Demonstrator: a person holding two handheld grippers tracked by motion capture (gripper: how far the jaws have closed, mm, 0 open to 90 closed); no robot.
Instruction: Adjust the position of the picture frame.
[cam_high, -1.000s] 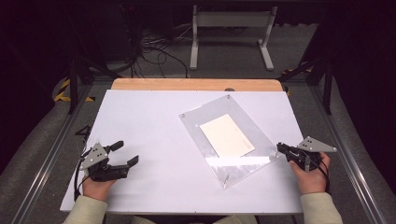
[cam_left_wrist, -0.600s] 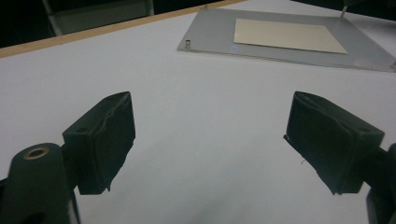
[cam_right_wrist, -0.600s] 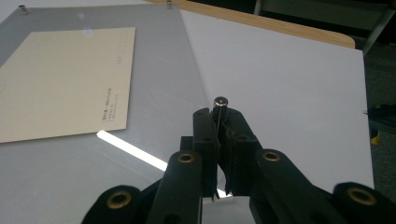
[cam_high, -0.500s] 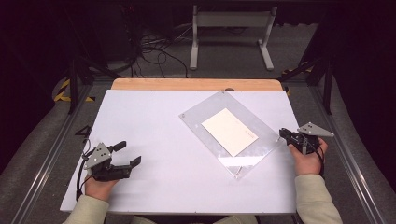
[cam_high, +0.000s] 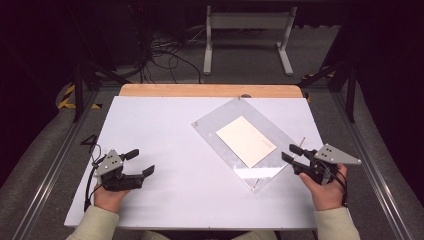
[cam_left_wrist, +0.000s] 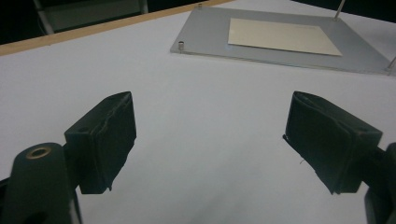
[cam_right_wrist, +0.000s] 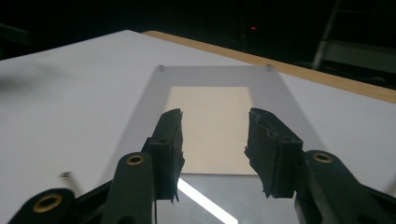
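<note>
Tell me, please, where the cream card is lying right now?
In the high view, the cream card lies under the clear plate, right of the table's centre, just ahead of the right tongs.

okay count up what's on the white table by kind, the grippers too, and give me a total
Clear acrylic frame: 1
Cream card inside the frame: 1
Hand-held grippers: 2, left hand-held gripper and right hand-held gripper, both open and holding nothing
Total: 4

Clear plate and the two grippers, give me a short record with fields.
plate: clear plate, flat on the white table, turned askew
sheet: cream sheet lying within the plate's outline
left gripper: open, apart from plate
right gripper: fingers just opening, nothing between them, at the plate's right edge
</note>
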